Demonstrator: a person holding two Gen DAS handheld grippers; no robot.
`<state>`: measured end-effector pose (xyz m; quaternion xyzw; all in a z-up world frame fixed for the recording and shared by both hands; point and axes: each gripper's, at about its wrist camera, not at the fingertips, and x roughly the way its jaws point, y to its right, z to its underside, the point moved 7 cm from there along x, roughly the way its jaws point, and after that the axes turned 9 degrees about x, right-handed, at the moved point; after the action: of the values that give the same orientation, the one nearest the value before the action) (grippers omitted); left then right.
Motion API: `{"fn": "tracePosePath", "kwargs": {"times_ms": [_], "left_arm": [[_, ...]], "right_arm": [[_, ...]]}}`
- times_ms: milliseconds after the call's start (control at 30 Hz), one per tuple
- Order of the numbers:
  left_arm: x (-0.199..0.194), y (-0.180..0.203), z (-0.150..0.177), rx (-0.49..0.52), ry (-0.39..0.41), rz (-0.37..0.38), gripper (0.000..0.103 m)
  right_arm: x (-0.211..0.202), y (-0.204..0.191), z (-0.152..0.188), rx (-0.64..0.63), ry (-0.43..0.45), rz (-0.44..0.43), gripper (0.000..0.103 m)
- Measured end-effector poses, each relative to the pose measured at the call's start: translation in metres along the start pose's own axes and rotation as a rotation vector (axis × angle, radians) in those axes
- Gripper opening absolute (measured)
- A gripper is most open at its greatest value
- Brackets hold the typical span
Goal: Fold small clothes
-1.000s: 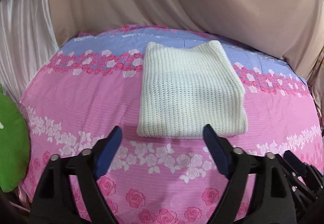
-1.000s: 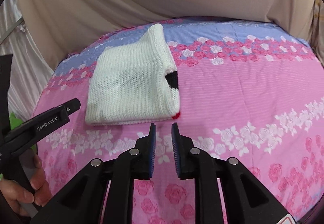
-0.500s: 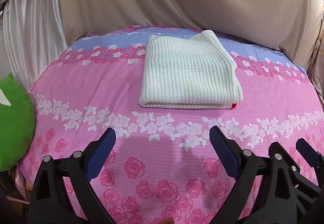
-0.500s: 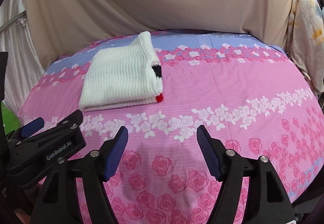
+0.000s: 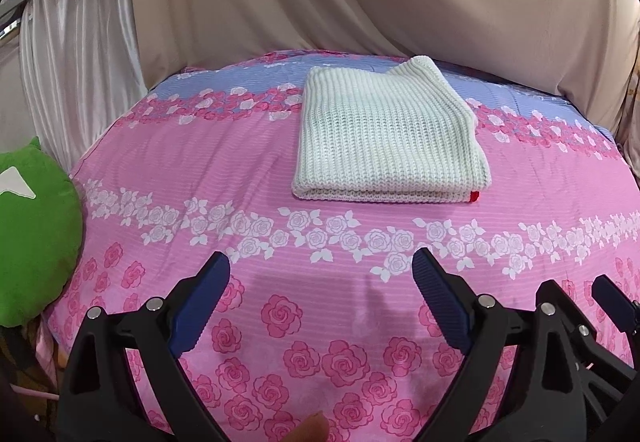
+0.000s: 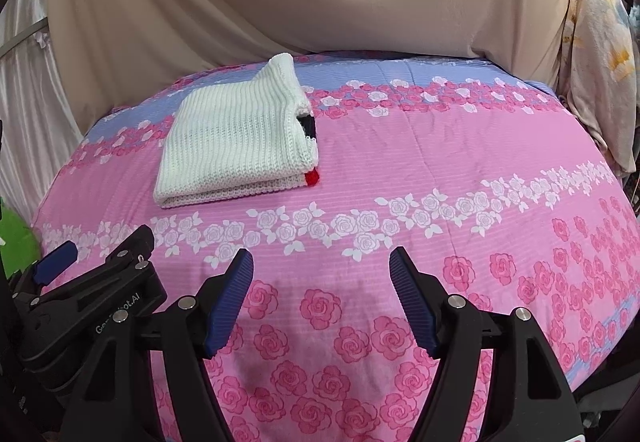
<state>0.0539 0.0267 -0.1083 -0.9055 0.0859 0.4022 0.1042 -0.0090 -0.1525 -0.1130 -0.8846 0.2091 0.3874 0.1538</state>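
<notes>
Judging from the left wrist view, folding looks finished: the white knit garment lies squared on the floral sheet, well beyond the left gripper, jaws apart and empty; a green cushion sits aside

From the right wrist view, the right gripper is likewise spread, nothing blocking; next would likely be fetching another piece

Only one piece of lettering legible: white print on the black plastic body of the left gripper, seen at the lower left of the right wrist view. Partly hidden behind a black arm; readable as "Ge…bot.AI", middle letters covered. Nothing readable on the folded cream knitted garment, its small red tab, or the pink rose-printed bedsheet. No text anywhere in the left wrist view.
</notes>
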Motion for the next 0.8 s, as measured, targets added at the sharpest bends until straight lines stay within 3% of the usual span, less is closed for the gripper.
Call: {"fn": "tracePosePath", "kwargs": {"times_ms": [800], "left_arm": [[-0.003,-0.0043,0.0039,-0.011,0.0,-0.02,0.09]], "right_arm": [[-0.0021,-0.006,0.0059,0.007,0.007,0.018,0.069]]}}
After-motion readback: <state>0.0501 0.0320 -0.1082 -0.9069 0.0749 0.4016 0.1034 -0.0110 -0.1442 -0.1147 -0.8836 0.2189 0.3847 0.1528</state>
